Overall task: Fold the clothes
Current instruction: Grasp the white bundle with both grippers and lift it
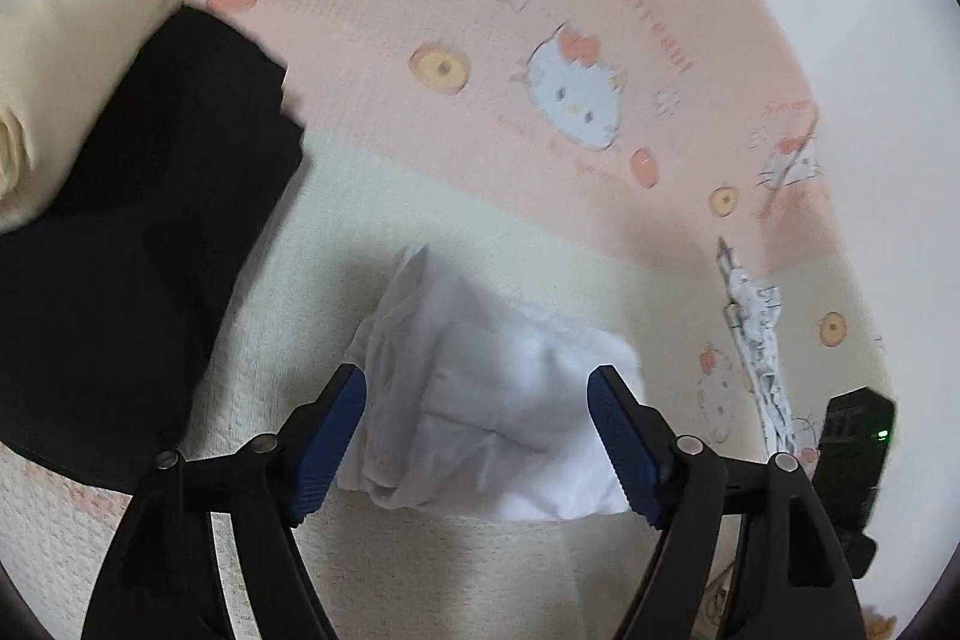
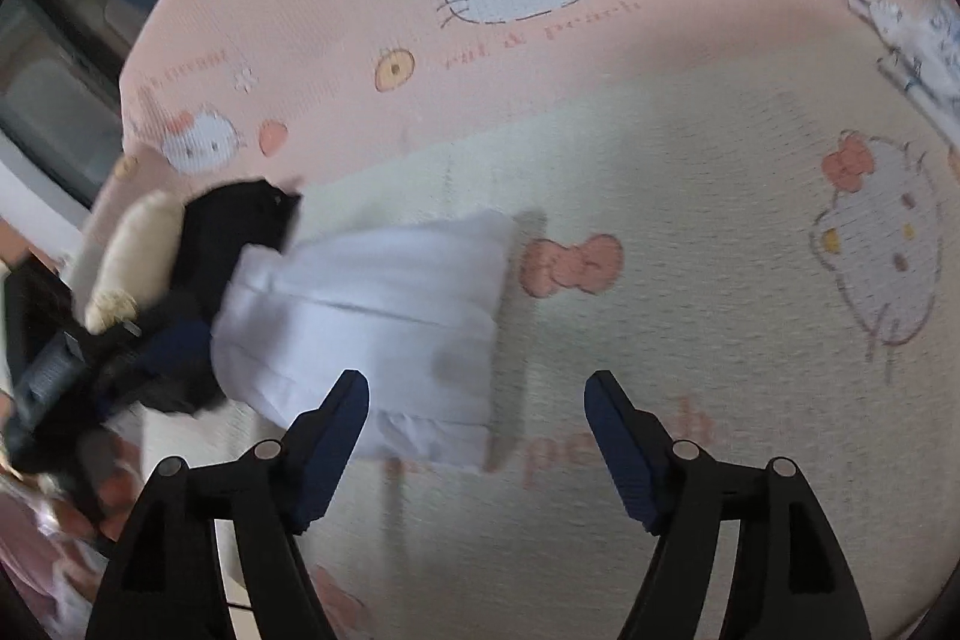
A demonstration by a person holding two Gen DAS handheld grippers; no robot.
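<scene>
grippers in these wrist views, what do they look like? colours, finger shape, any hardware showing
Both match. The left gripper and right gripper have matte black plastic linkage arms with triangular cut-outs and silver pivot pins. Each finger tapers to a point and carries a dark blue ribbed pad on its inner face. No cables, labels or sleeves show.

Black garment (image 1: 120, 244) cut off at left edge, cream roll (image 2: 135, 256) motion-blurred

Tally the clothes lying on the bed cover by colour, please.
White: 1, the folded white garment under the open left gripper
Black: 1, the black garment
Cream: 1, the cream garment lying on the black one
Total: 3
The open right gripper holds nothing.
</scene>
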